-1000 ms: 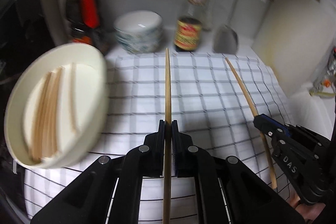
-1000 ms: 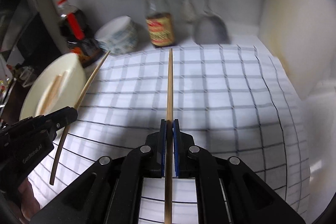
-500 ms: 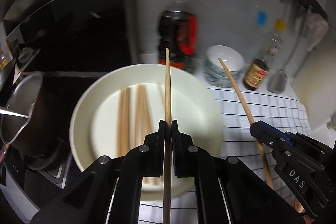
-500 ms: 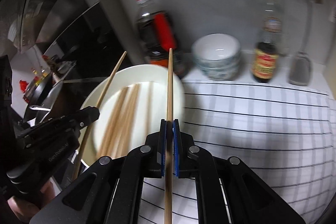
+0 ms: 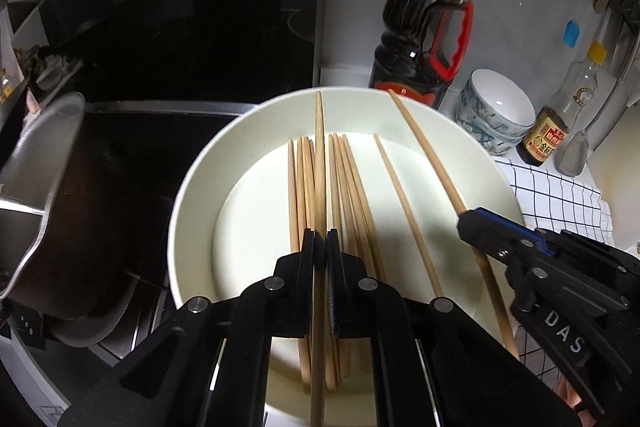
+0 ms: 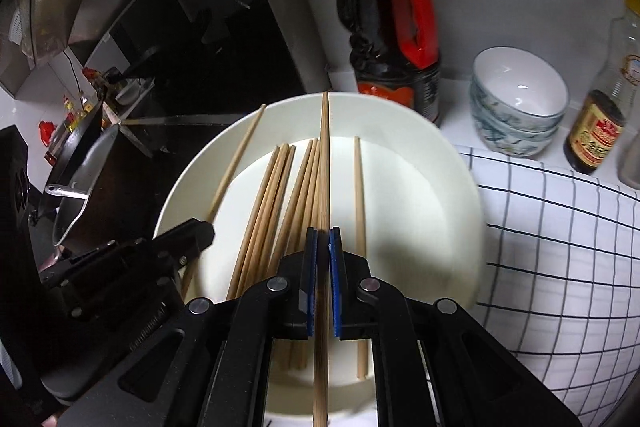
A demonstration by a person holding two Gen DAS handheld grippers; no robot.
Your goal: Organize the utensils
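A cream plate [image 5: 200, 187] [image 6: 440, 163] holds several wooden chopsticks [image 5: 352, 195] [image 6: 264, 195] lying lengthwise. My left gripper [image 5: 320, 239] is shut on one chopstick [image 5: 319, 155] held over the plate's middle. My right gripper [image 6: 323, 237] is shut on another chopstick [image 6: 325, 155], also over the plate. In the left wrist view the right gripper [image 5: 466, 219] shows at the right with its chopstick [image 5: 424, 147]. In the right wrist view the left gripper [image 6: 202, 231] shows at the left with its chopstick [image 6: 236, 159].
A metal pot [image 5: 36, 163] sits on the dark stove left of the plate. Behind the plate stand a big soy sauce bottle [image 5: 424, 27], stacked bowls [image 6: 516, 99] and a smaller sauce bottle [image 6: 600, 123]. A checked cloth [image 6: 560, 247] lies to the right.
Both grippers have swung left from the checked cloth to over the plate, each still holding its chopstick. The plate now fills the middle of both views.
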